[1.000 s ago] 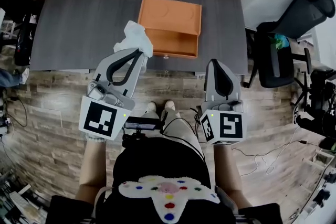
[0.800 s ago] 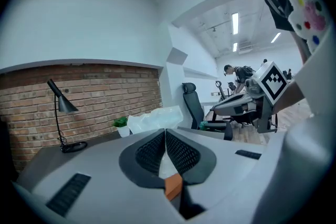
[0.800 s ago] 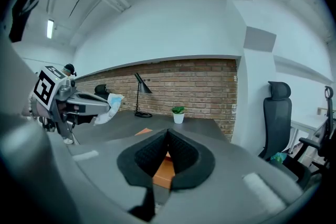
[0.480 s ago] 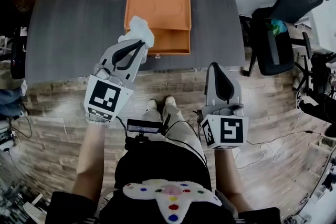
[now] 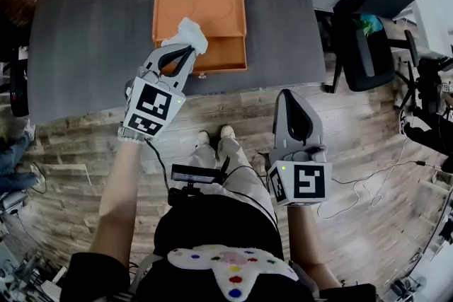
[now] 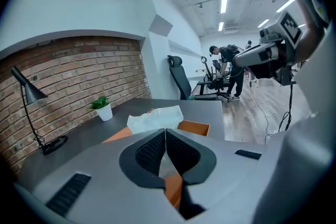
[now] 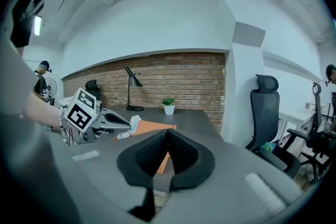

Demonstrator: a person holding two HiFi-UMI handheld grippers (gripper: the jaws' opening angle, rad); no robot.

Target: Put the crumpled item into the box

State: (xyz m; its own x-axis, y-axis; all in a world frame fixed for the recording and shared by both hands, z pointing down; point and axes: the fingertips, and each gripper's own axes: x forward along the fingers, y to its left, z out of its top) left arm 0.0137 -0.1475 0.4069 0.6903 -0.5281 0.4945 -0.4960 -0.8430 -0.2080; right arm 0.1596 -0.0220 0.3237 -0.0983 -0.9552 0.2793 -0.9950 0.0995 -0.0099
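Firmly in hand-held gripper (image 5: 183,48): crumpled item (image 5: 190,32)

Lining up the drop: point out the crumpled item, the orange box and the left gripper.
crumpled item (image 5: 188,32), head view, middle of the white wad.
orange box (image 5: 212,9), head view, its flat far panel.
left gripper (image 5: 181,48), head view, between its fingertips.

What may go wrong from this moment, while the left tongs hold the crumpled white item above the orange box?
1. The left tongs pinch only the tail of the crumpled tissue; most of it sticks out past the tips, so it might slip out early.
2. The tissue hangs near the edge of the orange box; if released now, it may land on the table instead.
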